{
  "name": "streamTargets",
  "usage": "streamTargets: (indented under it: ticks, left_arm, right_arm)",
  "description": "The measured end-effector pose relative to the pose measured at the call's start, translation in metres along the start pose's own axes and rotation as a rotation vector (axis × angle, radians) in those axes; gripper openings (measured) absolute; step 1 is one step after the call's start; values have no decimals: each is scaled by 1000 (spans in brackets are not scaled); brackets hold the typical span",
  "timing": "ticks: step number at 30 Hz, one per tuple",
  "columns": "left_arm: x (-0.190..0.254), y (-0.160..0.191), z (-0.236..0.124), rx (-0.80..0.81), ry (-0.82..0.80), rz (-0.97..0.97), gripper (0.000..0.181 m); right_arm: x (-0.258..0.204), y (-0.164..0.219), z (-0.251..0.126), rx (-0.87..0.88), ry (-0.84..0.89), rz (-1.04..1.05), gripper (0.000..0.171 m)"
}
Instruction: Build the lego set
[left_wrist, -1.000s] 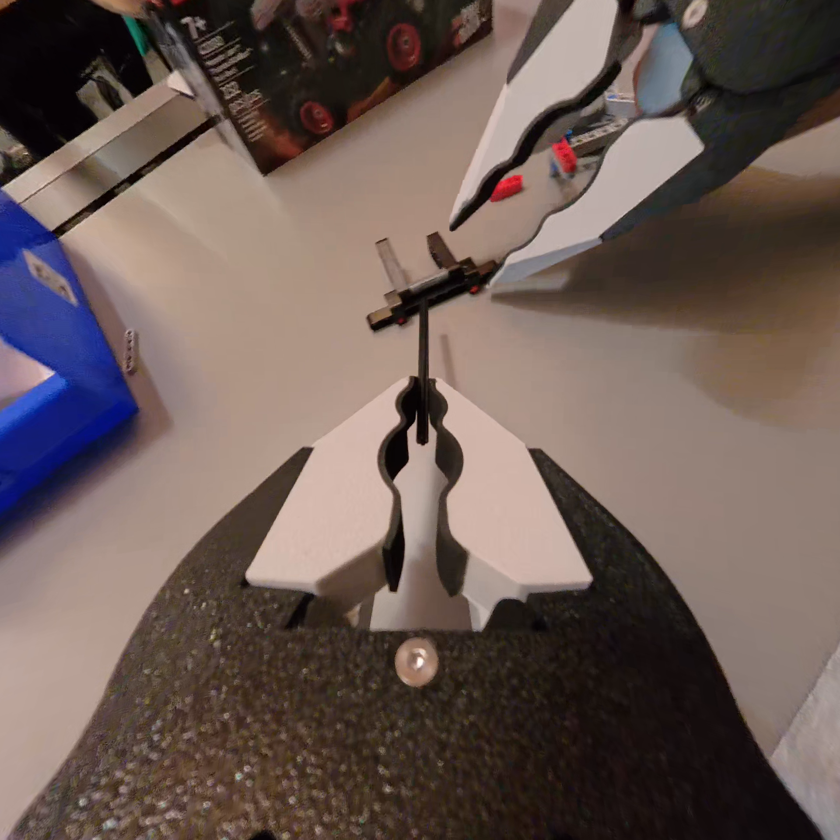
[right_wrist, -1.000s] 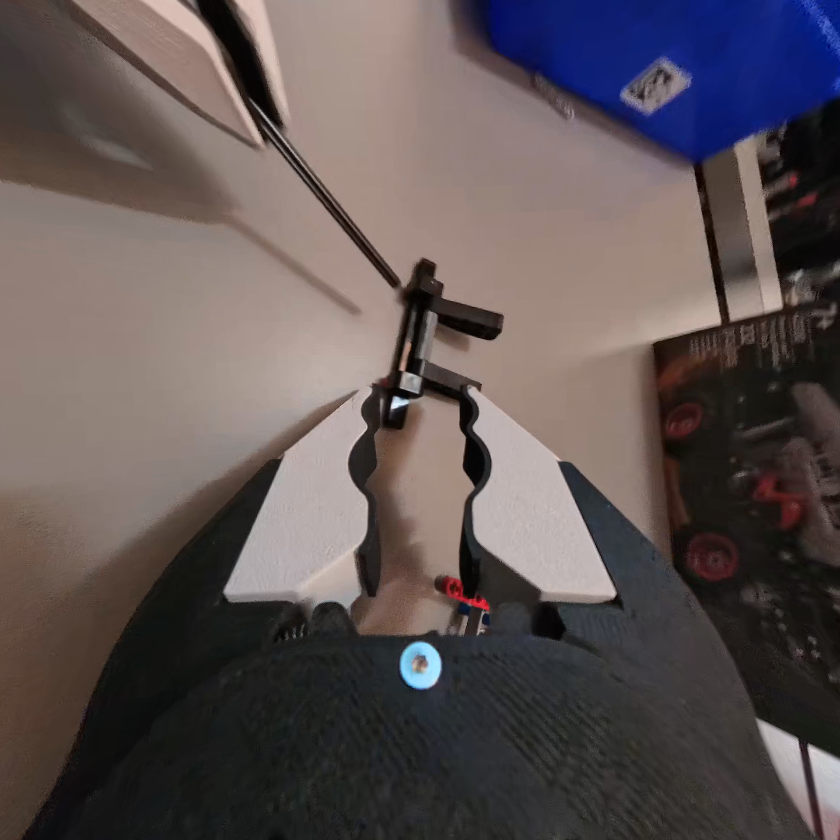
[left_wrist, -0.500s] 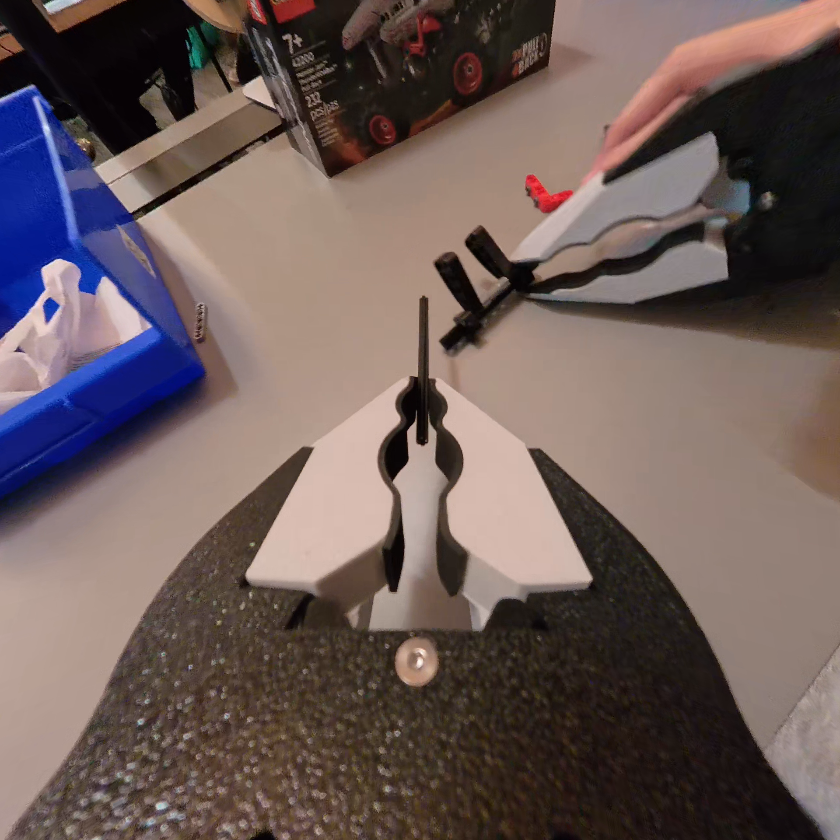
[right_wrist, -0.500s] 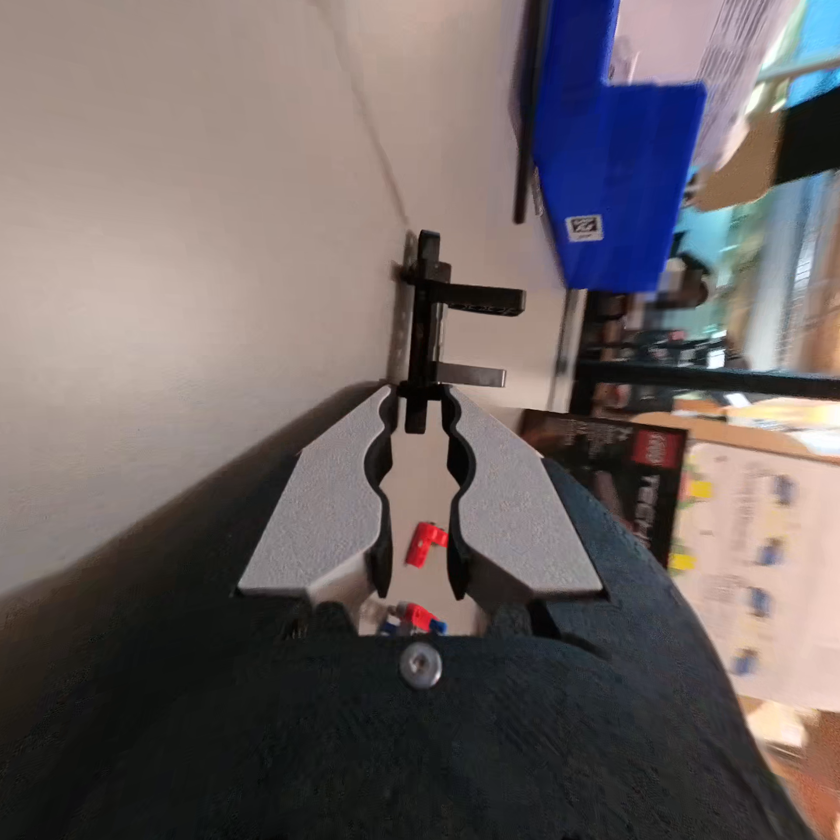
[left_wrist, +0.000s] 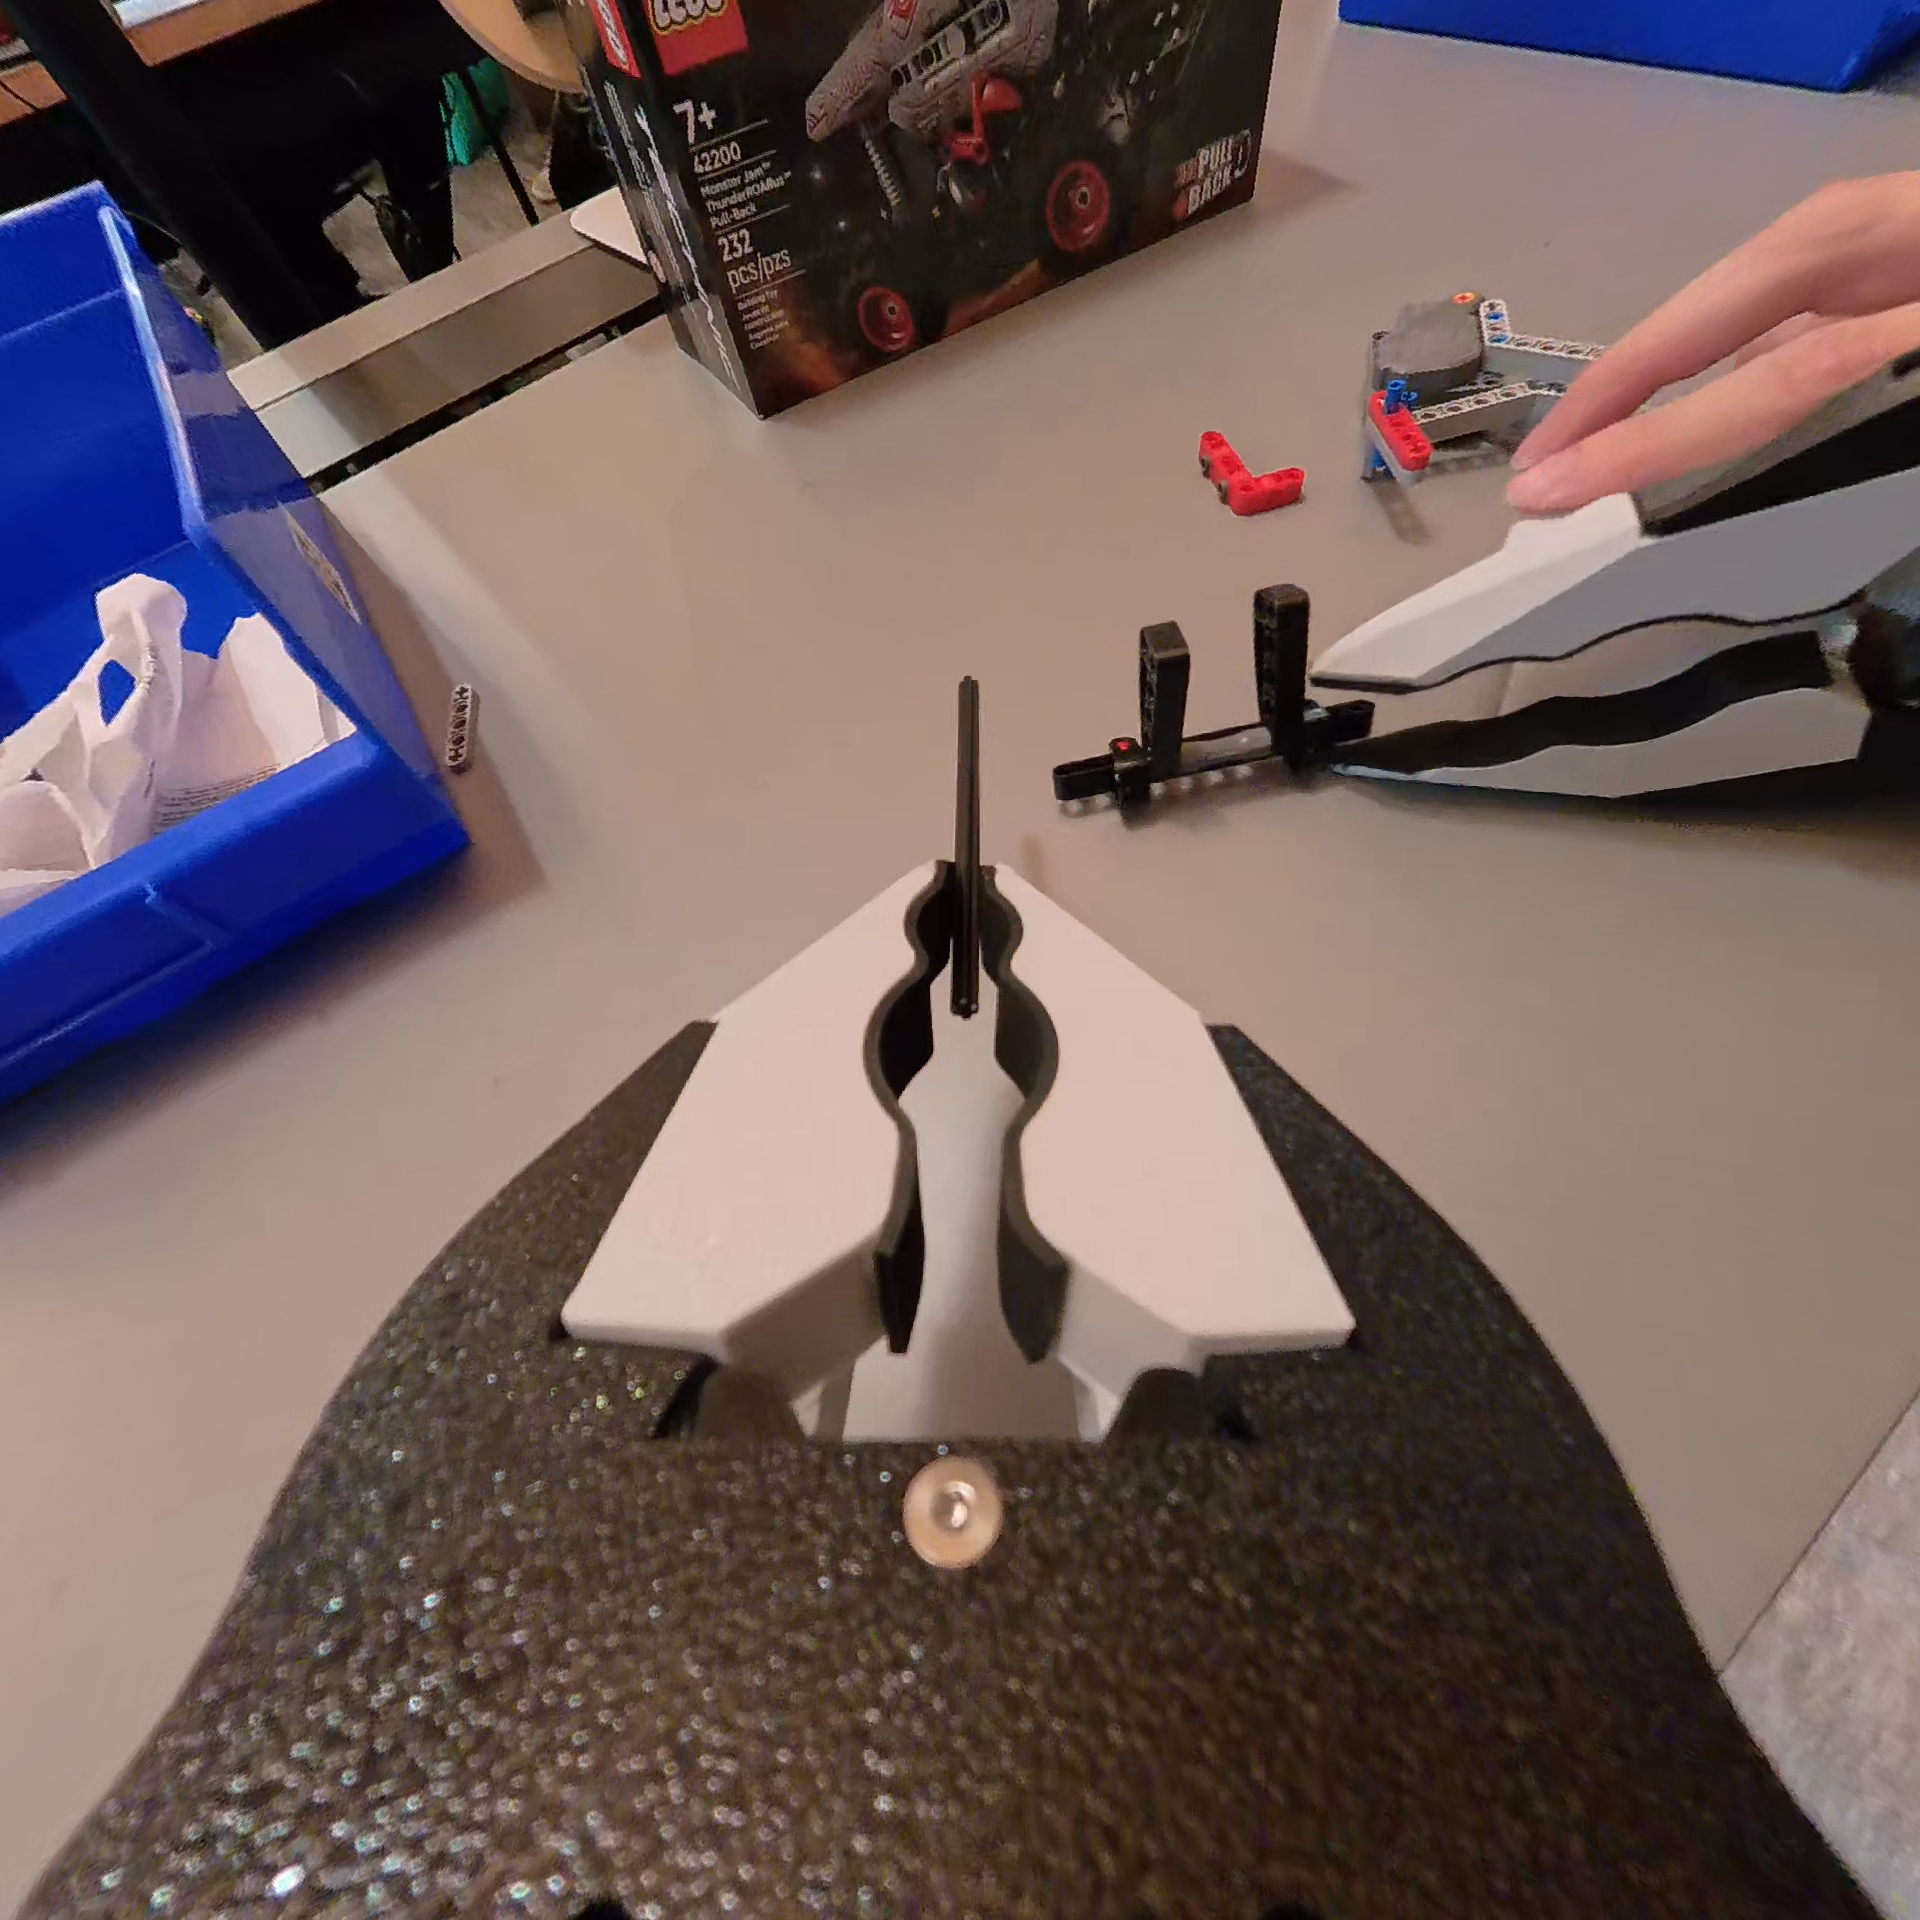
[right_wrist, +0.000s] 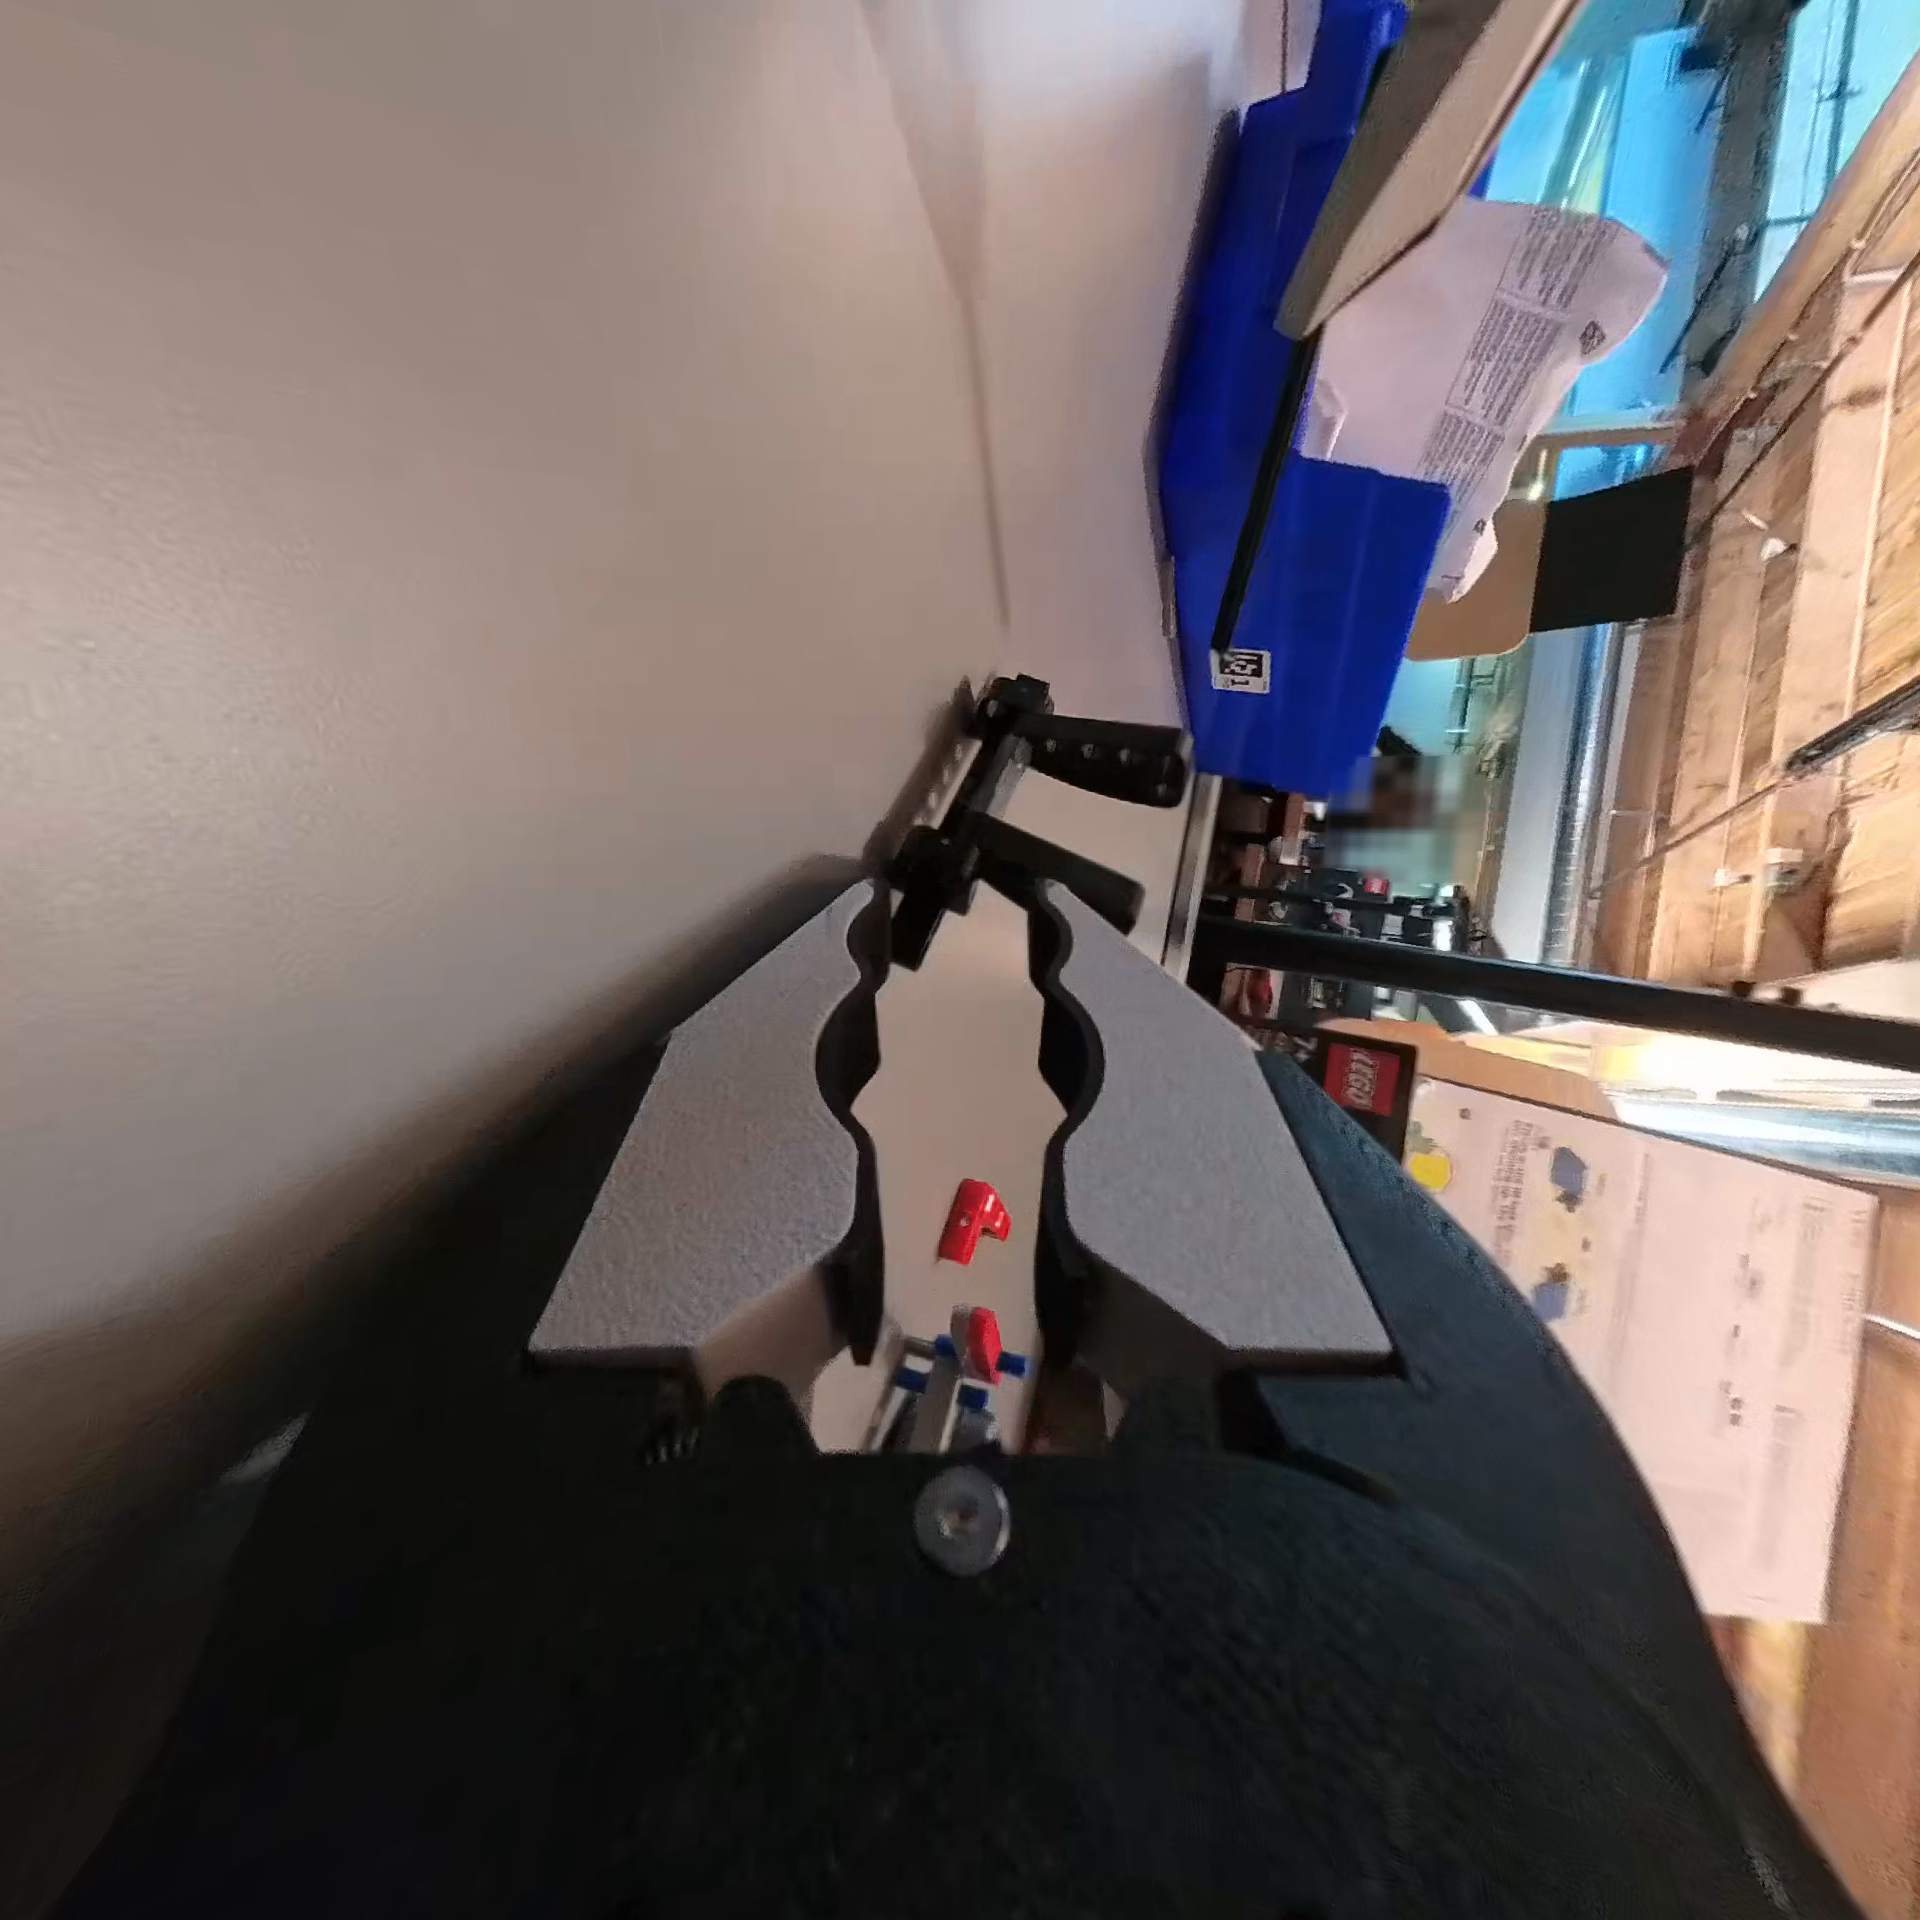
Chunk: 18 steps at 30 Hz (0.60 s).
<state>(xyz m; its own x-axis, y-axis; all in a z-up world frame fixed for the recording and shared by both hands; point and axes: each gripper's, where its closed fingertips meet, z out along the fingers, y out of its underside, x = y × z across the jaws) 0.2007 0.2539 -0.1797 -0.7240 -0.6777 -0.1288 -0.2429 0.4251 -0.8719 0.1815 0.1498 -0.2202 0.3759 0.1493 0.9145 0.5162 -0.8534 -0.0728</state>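
Grey table: left gripper clamps black axle; right gripper, unclenched, straddles black beam assembly at two o'clock. Blue bin nine o'clock; set box twelve; red piece beyond.

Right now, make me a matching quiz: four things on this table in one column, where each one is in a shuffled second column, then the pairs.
1. black axle
2. black beam assembly
3. red L-piece
4. white plastic bag

A. lying loose on the table
B. inside the blue bin
C. pinched in the left claw
D. end between the right claw's fingers

Pairs: 1-C, 2-D, 3-A, 4-B
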Motion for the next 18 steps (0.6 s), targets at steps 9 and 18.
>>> streamTargets:
  ticks: [9,18]
  left_arm:
    - [0,-5,-11,-11,-18,22,2]
    - [50,-19,-21,-99,105,116,2]
  right_arm:
    - [23,5,-33,236,-150,558,40]
    - [72,-11,-43,513,-157,736,33]
